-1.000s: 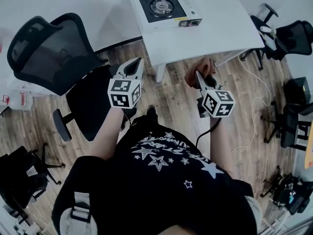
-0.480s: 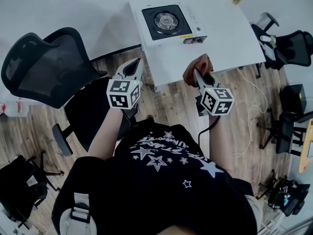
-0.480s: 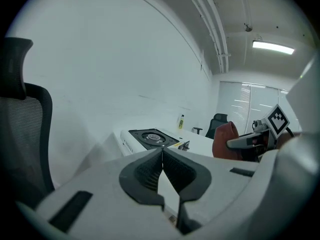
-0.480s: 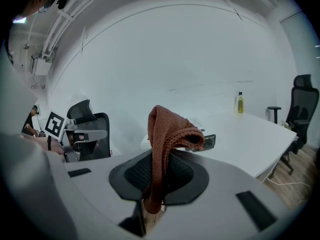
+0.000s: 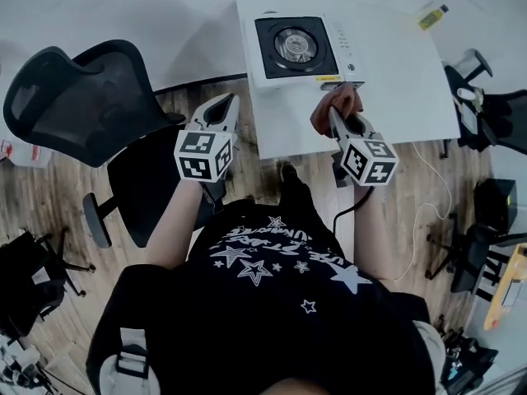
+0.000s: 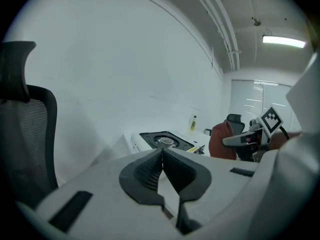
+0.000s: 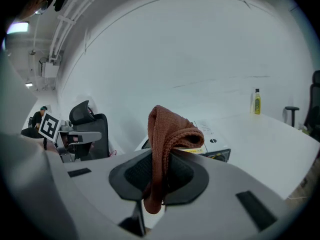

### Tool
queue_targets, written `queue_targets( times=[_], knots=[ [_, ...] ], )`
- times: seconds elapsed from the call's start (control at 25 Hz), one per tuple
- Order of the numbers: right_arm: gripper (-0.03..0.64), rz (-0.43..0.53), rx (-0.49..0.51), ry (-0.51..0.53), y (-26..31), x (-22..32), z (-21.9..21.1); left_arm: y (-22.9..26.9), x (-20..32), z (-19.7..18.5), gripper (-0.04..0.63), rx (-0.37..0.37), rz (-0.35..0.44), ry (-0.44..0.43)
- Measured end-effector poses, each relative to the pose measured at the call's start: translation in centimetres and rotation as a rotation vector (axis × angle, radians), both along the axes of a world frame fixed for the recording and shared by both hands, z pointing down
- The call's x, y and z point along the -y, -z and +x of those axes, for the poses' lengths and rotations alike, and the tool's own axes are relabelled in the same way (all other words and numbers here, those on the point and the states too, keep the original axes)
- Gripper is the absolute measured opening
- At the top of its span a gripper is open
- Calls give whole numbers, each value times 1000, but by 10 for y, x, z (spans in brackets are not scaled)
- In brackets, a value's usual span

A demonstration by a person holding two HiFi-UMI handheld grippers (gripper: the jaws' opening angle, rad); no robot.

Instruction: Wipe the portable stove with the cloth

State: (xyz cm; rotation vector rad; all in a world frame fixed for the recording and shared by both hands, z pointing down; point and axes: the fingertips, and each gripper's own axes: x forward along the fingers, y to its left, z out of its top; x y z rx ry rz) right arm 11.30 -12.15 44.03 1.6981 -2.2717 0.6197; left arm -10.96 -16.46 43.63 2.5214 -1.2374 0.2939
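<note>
Between the jaws of your right gripper [image 7: 161, 178] a rust-brown knitted cloth [image 7: 169, 133] is clamped, its folded top bulging above the pads and a short tail hanging below. Your left gripper [image 6: 161, 160] has its jaws pressed together with nothing between them. The cloth hangs over the near edge of the white table [image 5: 395, 81], just in front of the portable stove [image 5: 298, 46]. Your left gripper is held beside the table's corner, near a black office chair [image 5: 82, 105].

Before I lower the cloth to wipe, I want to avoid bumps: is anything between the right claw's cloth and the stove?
Nothing visible does. The right claw holds the cloth above the table, in front of the stove, only bare tabletop between them.
</note>
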Motion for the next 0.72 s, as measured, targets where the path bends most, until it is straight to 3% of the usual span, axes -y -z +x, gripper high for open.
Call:
queue_targets(
  times=[0.48, 0.72],
  knots=[
    [55, 29, 11, 253, 13, 128, 25, 0, 61, 21, 9, 25, -1, 210],
    [55, 45, 33, 401, 27, 176, 5, 12, 89, 34, 9, 38, 24, 258]
  ],
)
